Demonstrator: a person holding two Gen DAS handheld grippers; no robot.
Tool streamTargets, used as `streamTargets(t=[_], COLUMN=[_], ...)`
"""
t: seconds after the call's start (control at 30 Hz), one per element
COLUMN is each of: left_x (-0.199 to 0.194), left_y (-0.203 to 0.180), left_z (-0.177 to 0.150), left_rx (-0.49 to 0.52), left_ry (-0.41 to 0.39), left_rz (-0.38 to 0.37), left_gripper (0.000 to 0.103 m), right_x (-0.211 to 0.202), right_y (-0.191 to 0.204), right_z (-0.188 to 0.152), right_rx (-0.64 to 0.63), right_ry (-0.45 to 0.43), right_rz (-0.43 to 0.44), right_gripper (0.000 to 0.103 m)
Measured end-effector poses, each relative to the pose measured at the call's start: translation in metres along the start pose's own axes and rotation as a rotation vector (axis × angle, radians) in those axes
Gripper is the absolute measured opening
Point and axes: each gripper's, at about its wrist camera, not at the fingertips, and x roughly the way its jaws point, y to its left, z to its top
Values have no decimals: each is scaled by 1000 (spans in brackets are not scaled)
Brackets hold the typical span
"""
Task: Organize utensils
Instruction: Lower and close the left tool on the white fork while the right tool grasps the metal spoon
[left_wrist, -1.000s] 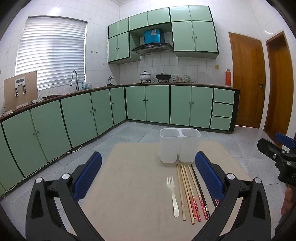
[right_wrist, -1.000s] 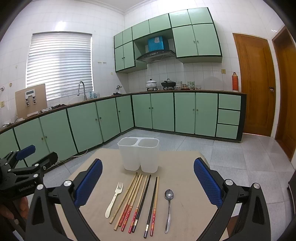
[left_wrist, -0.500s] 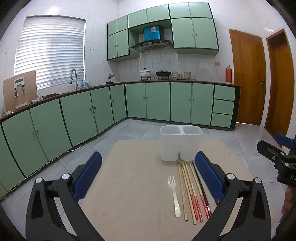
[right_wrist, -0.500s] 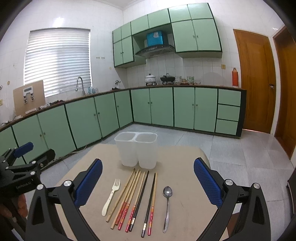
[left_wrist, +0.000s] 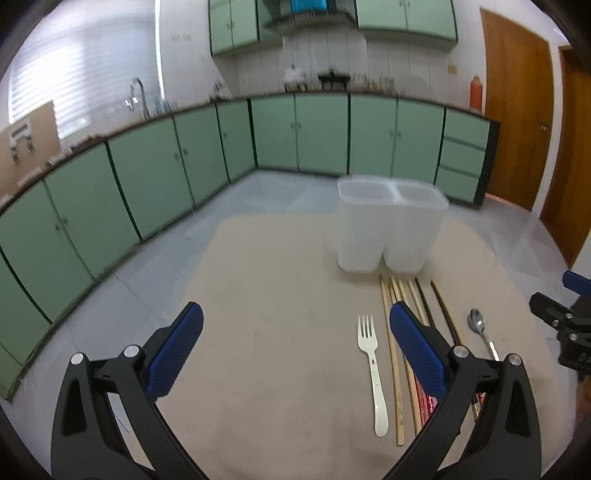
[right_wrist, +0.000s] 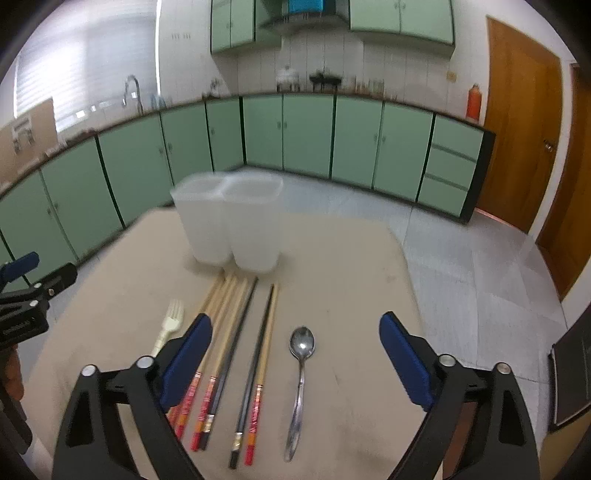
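Blurred green cabinets (right_wrist: 306, 136), left claw (left_wrist: 295, 347) covering chopsticks (left_wrist: 402, 295), fork (right_wrist: 168, 325) half-hidden

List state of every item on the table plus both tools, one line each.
Left tool: open, empty, over bare table left of the fork.
Right tool: open, jaws just narrowing, nothing gripped, spoon below the gap.
Two-compartment holder: upright, both compartments look empty.
Fork: flat on the table.
Chopsticks: flat, side by side.
Spoon: flat, bowl up.
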Motion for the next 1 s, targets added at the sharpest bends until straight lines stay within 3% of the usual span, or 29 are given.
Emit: streamTargets(t=[0.17, 0.33, 0.57, 0.83, 1.0], left_x=[51, 78, 110, 139, 153], left_y=[-10, -19, -32, -37, -35], left_z=[-3, -3, -6, -10, -12], left_rx=[6, -2, 14, 8, -13], left_ry=[131, 204, 274, 341, 390], left_rz=[-16, -32, -38, -49, -79], left_gripper=[98, 98, 98, 97, 81], right_x=[52, 83, 108, 131, 135], right_y=[-9, -12, -11, -22, -20], right_z=[-5, -8, -12, -17, -16], right_rx=[42, 66, 63, 95, 85], right_ry=[148, 238, 307, 353, 349], right_rz=[39, 60, 65, 56, 47], right_gripper=[72, 65, 57, 57, 55])
